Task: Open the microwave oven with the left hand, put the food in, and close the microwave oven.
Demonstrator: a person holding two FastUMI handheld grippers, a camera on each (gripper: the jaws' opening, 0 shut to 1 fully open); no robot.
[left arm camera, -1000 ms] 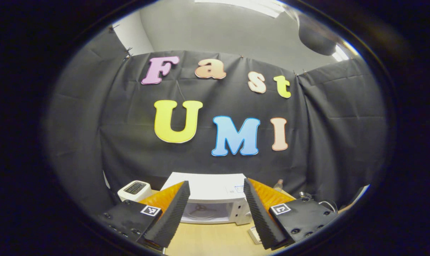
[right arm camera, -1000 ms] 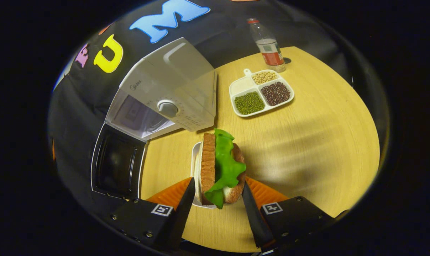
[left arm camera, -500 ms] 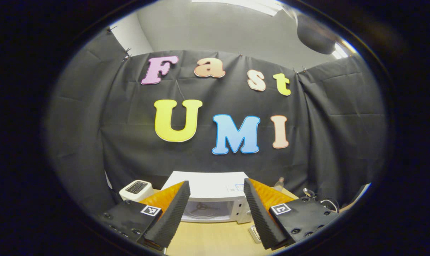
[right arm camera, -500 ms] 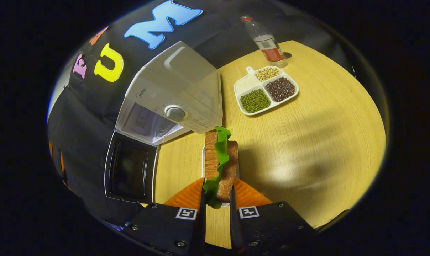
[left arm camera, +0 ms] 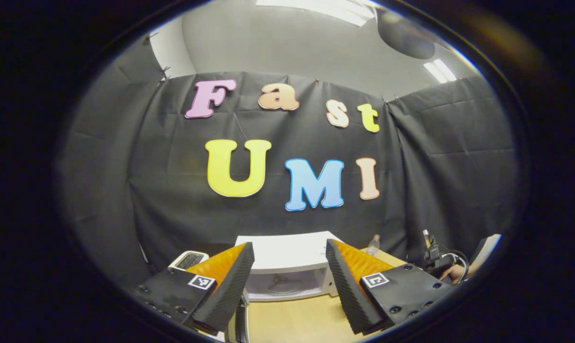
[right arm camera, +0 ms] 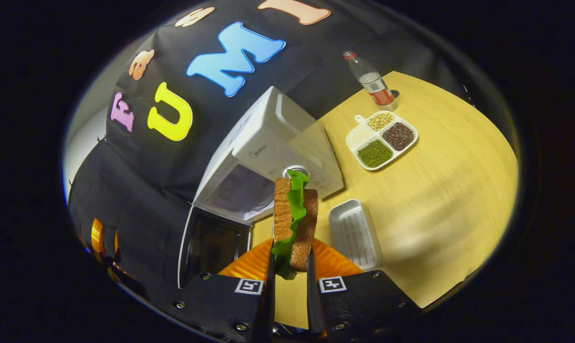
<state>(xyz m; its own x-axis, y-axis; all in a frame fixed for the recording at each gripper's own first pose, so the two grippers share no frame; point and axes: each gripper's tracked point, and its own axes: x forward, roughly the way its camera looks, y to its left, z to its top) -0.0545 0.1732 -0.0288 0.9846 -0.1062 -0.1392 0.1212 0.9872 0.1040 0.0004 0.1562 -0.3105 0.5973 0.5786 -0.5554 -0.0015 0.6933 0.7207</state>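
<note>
- Holding the sandwich (right arm camera: pixel 295 216) clamped between both fingers, our right gripper (right arm camera: pixel 290 281) has the bread and lettuce standing on edge, clear of the table (right arm camera: pixel 440 200).
- We see the microwave oven (right arm camera: pixel 273 147) just ahead and to the left of the sandwich in the right gripper view, its door (right arm camera: pixel 211 247) swung wide and its cavity (right arm camera: pixel 242 193) open toward us.
- We judge the coming move to be a forward push slightly leftward, so the sandwich's long axis, which points away from the gripper, goes in end first through the opening.
- The right gripper is the nearer one to the opening; our left gripper (left arm camera: pixel 290 281) hangs farther back with its fingers spread wide and nothing between them, looking at the oven cavity (left arm camera: pixel 285 283) from the front.
- The empty white tray (right arm camera: pixel 356 233) lies on the table just right of the sandwich, out of the path.
- The divided dish of beans (right arm camera: pixel 381 140) and the bottle (right arm camera: pixel 371 81) stand well apart at the far side.
- What could hinder us, we think, is the open door's edge on the left and the control panel's dial (right arm camera: pixel 294 170) right behind the sandwich's top.
</note>
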